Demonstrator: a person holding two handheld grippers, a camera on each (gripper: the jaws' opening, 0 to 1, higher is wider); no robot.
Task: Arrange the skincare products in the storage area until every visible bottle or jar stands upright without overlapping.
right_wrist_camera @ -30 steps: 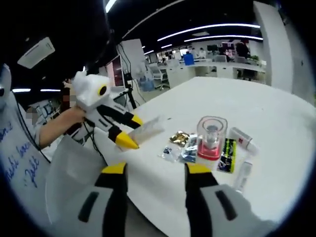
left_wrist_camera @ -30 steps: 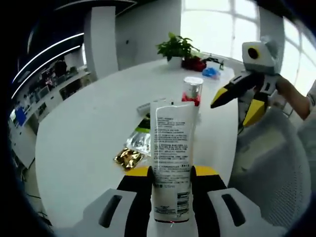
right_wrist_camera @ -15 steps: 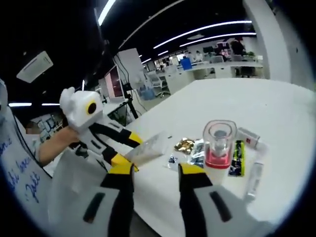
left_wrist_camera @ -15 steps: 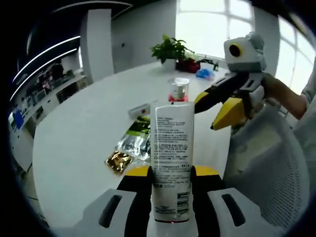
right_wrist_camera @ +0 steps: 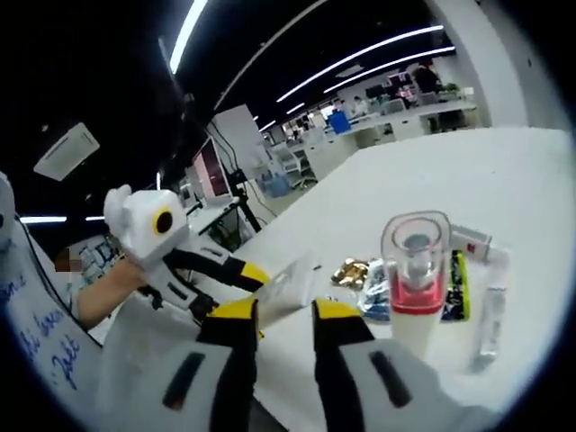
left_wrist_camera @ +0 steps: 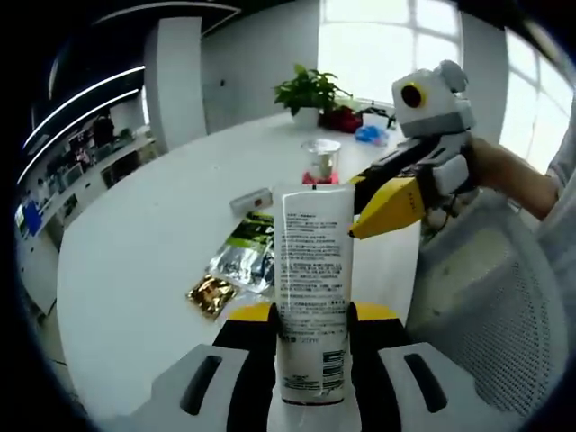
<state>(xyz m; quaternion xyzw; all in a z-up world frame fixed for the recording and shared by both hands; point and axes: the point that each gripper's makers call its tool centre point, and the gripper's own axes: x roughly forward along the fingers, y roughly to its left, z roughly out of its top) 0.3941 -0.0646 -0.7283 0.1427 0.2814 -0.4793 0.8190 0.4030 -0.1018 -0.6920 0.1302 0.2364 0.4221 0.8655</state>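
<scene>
Gripping a white squeeze tube with printed text [left_wrist_camera: 311, 297] upright between its yellow-tipped jaws, the left gripper [left_wrist_camera: 311, 315] is held above the near edge of the round white table [left_wrist_camera: 144, 252]. Beyond the tube on that table lie a gold foil sachet [left_wrist_camera: 212, 292] and a silver sachet [left_wrist_camera: 241, 261], with a clear pump bottle with a pink base [left_wrist_camera: 320, 162] standing farther off. The right gripper [right_wrist_camera: 279, 310], jaws narrowly parted and empty, hovers beside the tube, near the bottle [right_wrist_camera: 416, 270].

White tube [left_wrist_camera: 312, 297], gold sachet [left_wrist_camera: 212, 292]
</scene>
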